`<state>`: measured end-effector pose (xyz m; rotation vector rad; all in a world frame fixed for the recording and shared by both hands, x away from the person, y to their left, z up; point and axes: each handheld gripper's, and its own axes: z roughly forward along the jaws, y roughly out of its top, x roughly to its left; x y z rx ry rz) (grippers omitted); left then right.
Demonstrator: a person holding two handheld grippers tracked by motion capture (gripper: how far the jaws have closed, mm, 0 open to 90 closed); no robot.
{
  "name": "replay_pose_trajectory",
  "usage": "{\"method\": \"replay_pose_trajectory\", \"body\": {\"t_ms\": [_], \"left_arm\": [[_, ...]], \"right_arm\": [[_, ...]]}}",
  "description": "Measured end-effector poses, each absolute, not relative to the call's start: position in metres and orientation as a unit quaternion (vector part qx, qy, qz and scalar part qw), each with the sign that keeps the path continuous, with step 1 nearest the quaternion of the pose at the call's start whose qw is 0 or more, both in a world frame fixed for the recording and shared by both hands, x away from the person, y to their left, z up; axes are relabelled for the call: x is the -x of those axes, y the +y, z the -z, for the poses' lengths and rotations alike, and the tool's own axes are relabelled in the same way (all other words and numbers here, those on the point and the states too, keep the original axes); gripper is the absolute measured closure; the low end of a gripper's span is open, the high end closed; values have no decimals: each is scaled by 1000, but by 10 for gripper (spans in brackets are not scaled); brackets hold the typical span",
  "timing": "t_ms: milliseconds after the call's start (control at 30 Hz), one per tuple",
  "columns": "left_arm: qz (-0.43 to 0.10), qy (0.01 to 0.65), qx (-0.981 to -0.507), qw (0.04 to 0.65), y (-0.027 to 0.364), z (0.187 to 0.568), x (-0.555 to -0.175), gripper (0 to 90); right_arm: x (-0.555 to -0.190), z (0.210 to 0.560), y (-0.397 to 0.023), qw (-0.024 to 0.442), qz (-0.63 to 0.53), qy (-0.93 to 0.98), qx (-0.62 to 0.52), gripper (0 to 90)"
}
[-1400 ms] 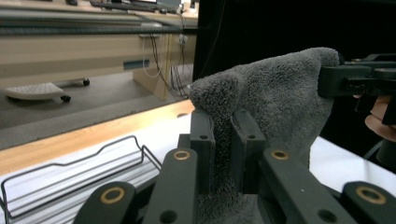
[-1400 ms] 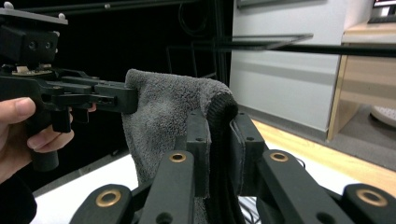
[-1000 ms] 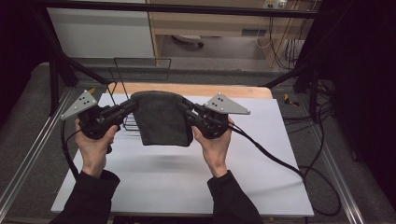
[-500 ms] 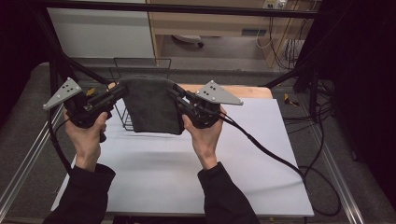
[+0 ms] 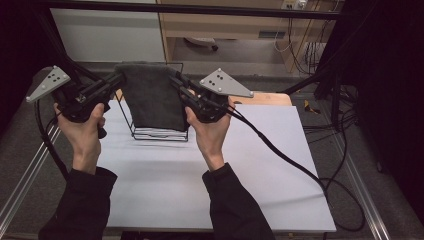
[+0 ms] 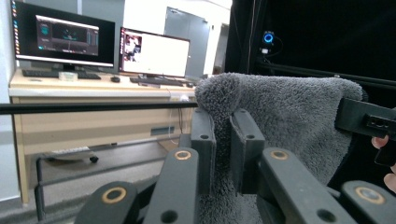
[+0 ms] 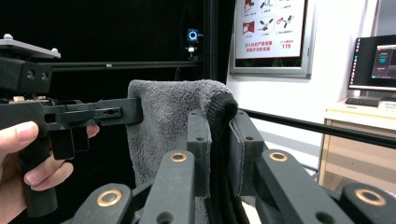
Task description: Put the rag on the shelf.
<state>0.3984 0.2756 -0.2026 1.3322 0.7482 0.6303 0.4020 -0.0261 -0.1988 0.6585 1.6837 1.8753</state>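
A folded dark grey towel [image 5: 152, 97] hangs in the air between both grippers, above the far left of the white table. My left gripper [image 5: 118, 80] is shut on the towel's upper left corner, and my right gripper [image 5: 175, 82] is shut on its upper right corner. In the left gripper view the jaws [image 6: 223, 140] pinch a fluffy fold of the towel [image 6: 289, 116], with the other gripper at the right edge. In the right gripper view the jaws [image 7: 219, 140] clamp the towel's edge [image 7: 168, 116], and the other gripper [image 7: 135, 111] grips the far corner.
A black wire rack [image 5: 159, 131] stands on the white table [image 5: 210, 170] right under the hanging towel. A wooden board [image 5: 265, 98] lies at the far edge. Cables trail off to the right. A desk with monitors [image 6: 93, 46] stands beyond the table.
Both hands have lifted the towel up and away from me, and a little to the left. It now hangs over the wire rack, higher than before.
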Motion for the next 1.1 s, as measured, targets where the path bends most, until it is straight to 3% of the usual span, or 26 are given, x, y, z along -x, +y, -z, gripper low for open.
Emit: {"method": "replay_pose_trajectory", "body": {"t_ms": [1100], "left_arm": [[-316,336,-549,697,295,142,-431,810]], "right_arm": [[-439,131,6,293,-707,603,-225,810]]}}
